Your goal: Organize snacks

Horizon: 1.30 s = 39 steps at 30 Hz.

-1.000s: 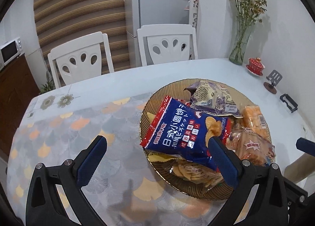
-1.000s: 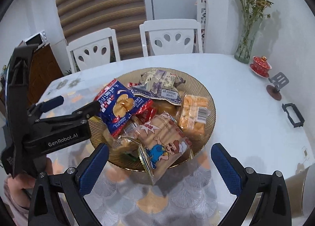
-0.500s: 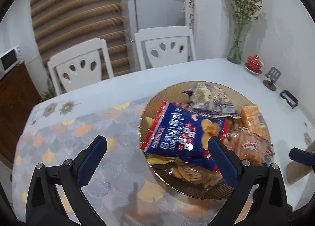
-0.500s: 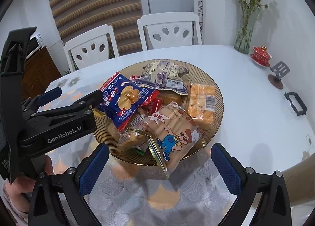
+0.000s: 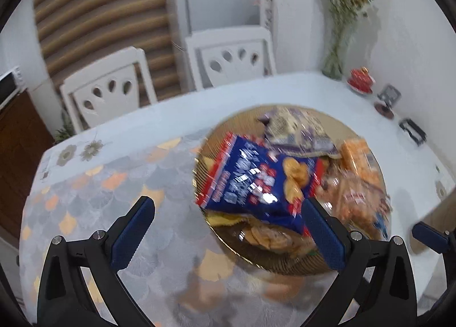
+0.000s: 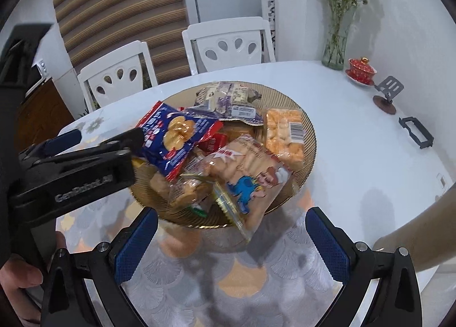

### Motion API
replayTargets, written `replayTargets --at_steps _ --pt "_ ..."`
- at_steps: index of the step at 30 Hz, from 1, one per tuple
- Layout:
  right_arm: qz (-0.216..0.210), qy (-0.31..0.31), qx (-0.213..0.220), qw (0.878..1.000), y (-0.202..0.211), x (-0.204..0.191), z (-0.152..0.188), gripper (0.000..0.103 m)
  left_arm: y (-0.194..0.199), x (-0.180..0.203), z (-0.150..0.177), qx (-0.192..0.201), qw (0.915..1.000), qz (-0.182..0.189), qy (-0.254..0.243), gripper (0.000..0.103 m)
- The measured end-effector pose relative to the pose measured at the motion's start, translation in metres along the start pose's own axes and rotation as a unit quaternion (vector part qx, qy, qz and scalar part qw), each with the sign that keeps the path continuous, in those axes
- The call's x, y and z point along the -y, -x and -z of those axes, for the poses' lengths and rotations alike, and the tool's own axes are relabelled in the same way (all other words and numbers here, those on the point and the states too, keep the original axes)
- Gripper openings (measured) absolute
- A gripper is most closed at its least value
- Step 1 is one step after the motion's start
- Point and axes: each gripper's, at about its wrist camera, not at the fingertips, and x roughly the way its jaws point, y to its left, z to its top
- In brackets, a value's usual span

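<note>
A round amber glass plate [image 6: 309, 138] on the table holds several snack packs: a blue and red chip bag [image 6: 171, 138], a purple-grey pack [image 6: 228, 99], an orange cracker pack [image 6: 285, 133] and a cartoon biscuit bag [image 6: 250, 178] hanging over the near rim. The blue bag [image 5: 256, 181] and the plate [image 5: 285, 264] show blurred in the left wrist view. My left gripper [image 5: 228, 230] is open, hovering at the plate's near left edge. My right gripper [image 6: 232, 241] is open and empty, in front of the plate.
Two white chairs [image 6: 228, 42] stand behind the table. A glass vase with dried flowers [image 6: 337, 42], a red lidded cup [image 6: 362, 69], a small stand [image 6: 387, 93] and a black clip [image 6: 416, 131] sit at the table's right. A patterned cloth [image 6: 228, 284] covers the near side.
Both grippers have drawn back and up a little from the plate, so the plate looks smaller and farther. The left view is motion-blurred. The snacks have not moved.
</note>
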Motion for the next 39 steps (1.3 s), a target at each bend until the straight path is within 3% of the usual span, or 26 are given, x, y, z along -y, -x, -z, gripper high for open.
replayTargets --at_steps 2,14,26,39 --pt "0.002 0.011 -0.001 1.000 0.003 -0.006 0.001 0.103 0.000 0.001 0.001 -0.007 0.9998 0.020 0.000 0.103" --pt "0.002 -0.006 -0.002 1.000 0.003 -0.012 -0.003 0.103 -0.013 -0.002 0.003 -0.033 0.9993 0.017 0.007 0.103" --pt "0.000 -0.015 -0.015 1.000 -0.005 -0.014 0.000 0.103 -0.018 -0.001 0.005 -0.038 0.9992 0.007 0.010 0.103" --pt "-0.040 -0.027 -0.013 0.999 -0.020 0.002 -0.008 0.103 -0.024 0.005 0.008 -0.031 0.9991 -0.021 0.017 0.103"
